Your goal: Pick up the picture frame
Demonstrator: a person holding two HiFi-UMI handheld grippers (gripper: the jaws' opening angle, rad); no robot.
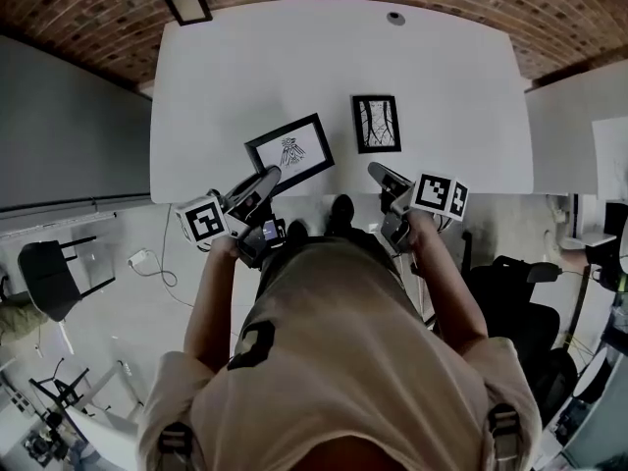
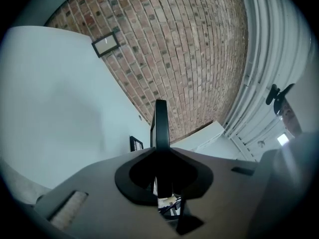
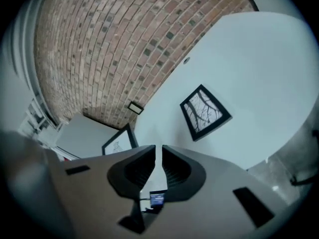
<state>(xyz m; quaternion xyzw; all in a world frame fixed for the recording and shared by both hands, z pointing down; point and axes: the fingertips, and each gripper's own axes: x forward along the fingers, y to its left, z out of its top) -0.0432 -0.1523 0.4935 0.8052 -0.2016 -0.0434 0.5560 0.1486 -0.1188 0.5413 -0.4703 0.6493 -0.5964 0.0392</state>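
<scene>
A black picture frame (image 1: 290, 152) with a small drawing sits tilted at the white table's (image 1: 442, 86) near edge. My left gripper (image 1: 267, 178) is shut on its near-left edge. In the left gripper view the frame (image 2: 160, 126) stands edge-on between the jaws of that gripper (image 2: 160, 156). A second black frame (image 1: 376, 124) with a branch drawing lies flat to the right. My right gripper (image 1: 377, 171) hovers at the table edge just in front of it, shut and holding nothing. The right gripper view shows the shut right gripper (image 3: 162, 153), the branch frame (image 3: 204, 112) ahead and the held frame (image 3: 119, 142) to the left.
A dark rectangular panel (image 1: 187, 5) lies on the brick floor beyond the table's far left corner. A round grommet (image 1: 395, 18) sits at the table's far edge. A black chair (image 1: 510, 302) is at the right, and grey partitions stand on both sides.
</scene>
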